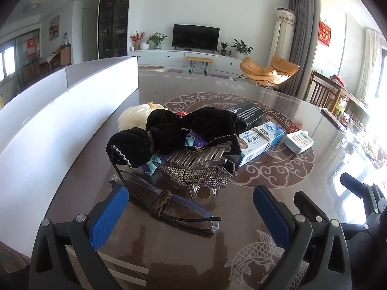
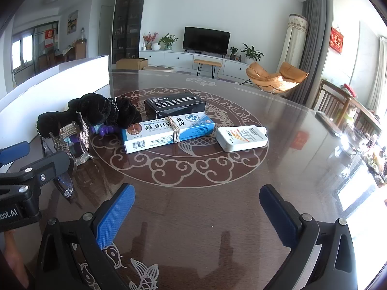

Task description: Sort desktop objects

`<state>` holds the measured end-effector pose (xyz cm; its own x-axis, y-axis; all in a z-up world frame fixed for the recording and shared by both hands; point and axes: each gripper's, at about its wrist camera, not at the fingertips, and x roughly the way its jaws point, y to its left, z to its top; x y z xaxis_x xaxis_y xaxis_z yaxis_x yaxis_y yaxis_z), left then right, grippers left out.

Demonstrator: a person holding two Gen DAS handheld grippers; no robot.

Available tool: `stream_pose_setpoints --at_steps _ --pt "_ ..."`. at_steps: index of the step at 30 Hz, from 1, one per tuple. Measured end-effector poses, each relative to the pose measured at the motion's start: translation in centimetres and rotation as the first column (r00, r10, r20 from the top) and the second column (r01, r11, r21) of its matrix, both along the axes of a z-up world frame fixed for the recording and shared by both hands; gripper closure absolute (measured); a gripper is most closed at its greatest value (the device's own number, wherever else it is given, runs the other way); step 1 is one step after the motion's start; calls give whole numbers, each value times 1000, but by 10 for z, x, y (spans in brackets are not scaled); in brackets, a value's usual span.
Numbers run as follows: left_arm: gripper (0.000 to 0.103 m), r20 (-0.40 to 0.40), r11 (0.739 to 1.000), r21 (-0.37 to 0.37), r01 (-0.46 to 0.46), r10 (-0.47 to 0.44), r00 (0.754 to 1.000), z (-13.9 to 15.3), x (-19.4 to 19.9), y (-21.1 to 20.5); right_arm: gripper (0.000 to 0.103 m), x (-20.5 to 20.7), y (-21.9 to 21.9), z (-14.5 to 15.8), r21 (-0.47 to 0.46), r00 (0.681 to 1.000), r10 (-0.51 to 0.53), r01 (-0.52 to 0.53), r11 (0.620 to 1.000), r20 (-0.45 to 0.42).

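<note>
On the dark brown glossy bench (image 2: 278,111) with pale cloud and fish inlay lie three packaged items: one black rectangular carton with white print (image 2: 175,105), one long blue-and-white cardboard box tied round the middle with twine (image 2: 167,131), and one flat white plastic bottle lying on its side (image 2: 241,138). The blue-and-white box touches the front of the black carton; the bottle lies just beside the box's right end.

To their left sits one heap of hair accessories: black velvet bow pieces (image 1: 174,133), one clear ribbed claw clip (image 1: 200,154), one rhinestone-covered bow (image 1: 200,175), and small purple and light-blue bits whose number cannot be told. One cream fluffy item (image 1: 133,117) lies behind the heap. In front of it lies one pair of clear-lensed glasses with dark arms, bound with brown cord (image 1: 167,205).

A white board (image 1: 48,130) stands along the bench's left side.

The left tool (image 1: 191,207) is spread wide, gripping nothing, its blue pads either side of the glasses. The right tool (image 2: 197,205) is likewise wide apart and empty over bare bench.
</note>
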<state>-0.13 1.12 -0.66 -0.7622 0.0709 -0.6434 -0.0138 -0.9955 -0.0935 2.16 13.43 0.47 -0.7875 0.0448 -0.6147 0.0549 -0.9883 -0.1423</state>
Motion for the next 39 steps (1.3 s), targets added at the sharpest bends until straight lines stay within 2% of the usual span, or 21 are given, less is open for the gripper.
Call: stream_pose_setpoints --at_steps 39 --pt "0 25 1000 -16 26 -25 999 -6 -3 9 0 0 0 -1 5 1000 3 -3 1000 4"
